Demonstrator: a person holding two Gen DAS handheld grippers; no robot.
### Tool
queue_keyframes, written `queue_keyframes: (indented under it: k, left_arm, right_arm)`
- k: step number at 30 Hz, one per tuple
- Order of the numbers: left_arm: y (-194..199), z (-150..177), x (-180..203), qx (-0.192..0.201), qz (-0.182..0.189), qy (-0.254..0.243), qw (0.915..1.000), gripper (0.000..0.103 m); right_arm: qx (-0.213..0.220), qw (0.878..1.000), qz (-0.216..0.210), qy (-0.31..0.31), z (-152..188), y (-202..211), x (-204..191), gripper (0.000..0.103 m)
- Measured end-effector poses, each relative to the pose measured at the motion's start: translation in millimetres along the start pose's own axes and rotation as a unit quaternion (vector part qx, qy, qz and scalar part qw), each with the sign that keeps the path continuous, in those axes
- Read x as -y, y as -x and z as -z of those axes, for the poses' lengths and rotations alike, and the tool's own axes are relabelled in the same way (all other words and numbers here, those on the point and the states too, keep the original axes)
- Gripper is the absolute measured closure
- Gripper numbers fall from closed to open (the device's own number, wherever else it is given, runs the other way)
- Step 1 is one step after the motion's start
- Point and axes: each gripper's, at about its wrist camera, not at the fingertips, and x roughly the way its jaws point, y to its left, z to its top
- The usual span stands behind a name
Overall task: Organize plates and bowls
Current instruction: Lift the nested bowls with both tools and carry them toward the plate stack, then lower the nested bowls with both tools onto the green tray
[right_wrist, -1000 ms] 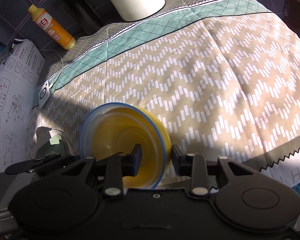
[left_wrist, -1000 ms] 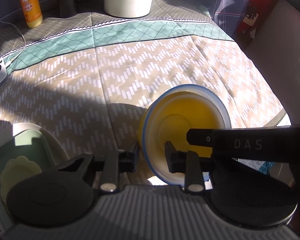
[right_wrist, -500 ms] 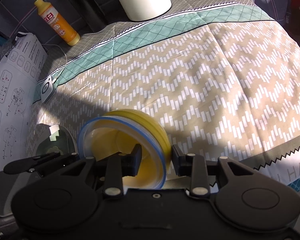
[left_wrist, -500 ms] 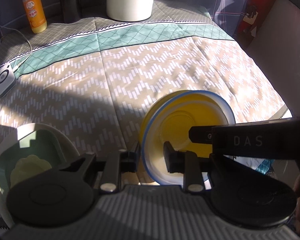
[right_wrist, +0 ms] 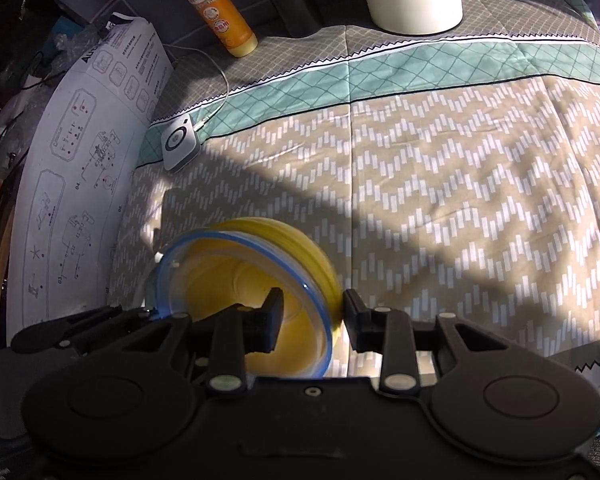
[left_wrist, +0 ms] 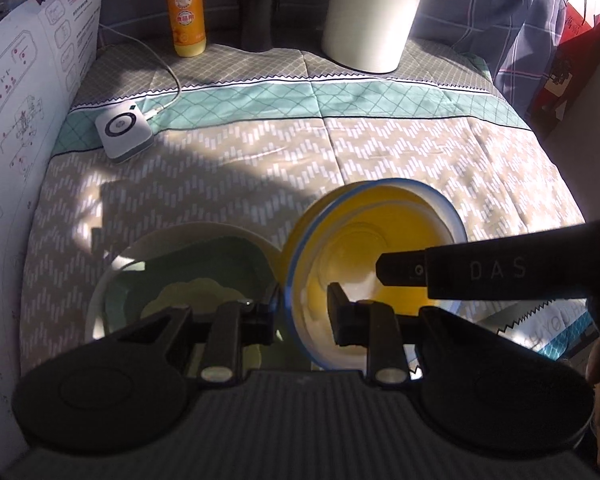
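A yellow bowl with a blue rim (left_wrist: 380,248) is held tilted above the tablecloth by both grippers. My left gripper (left_wrist: 303,316) is shut on its left rim. My right gripper (right_wrist: 313,322) is shut on its right rim; in the right wrist view the bowl (right_wrist: 236,280) shows its yellow outside. The right gripper's finger (left_wrist: 480,270) crosses the left wrist view. A white plate with a green centre (left_wrist: 188,264) lies just left of the bowl, partly hidden by my left gripper.
An orange bottle (left_wrist: 185,8), a white cylinder (left_wrist: 372,12) and a dark post (left_wrist: 256,4) stand at the back. A small white device (left_wrist: 124,130) with a cable lies back left. A printed white sheet (right_wrist: 80,184) stands along the left edge.
Both grippers have carried the bowl to the left, toward the white plate. The plate now shows more fully beside the bowl, and the back objects have shifted right.
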Motion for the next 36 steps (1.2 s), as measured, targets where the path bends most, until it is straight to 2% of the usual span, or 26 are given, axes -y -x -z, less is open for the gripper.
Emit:
queue_keyframes:
  k: [6, 13, 24, 36]
  left_arm:
    - [12.9, 8.7, -49.2, -0.008, -0.034, 0.046, 0.9983, 0.079]
    - [14.8, 19.6, -76.3, -0.017, -0.045, 0.072, 0.9962, 0.079]
    - [-2.1, 26.0, -92.8, -0.042, -0.042, 0.095, 0.9937, 0.079]
    - [-10.4, 23.3, -105.6, -0.038, -0.035, 0.116, 0.9919, 0.074]
  right_arm:
    - [-0.037, 0.998, -0.031, 0.043, -5.9, -22.3, -46.5, 0.07]
    - [-0.076, 0.994, -0.043, 0.062, -5.0, -43.0, -77.7, 0.07]
    - [-0.113, 0.991, -0.035, 0.065, -4.7, -68.5, -82.1, 0.07]
    - [-0.11, 0.992, -0.036, 0.056, -11.4, -82.6, -82.6, 0.07]
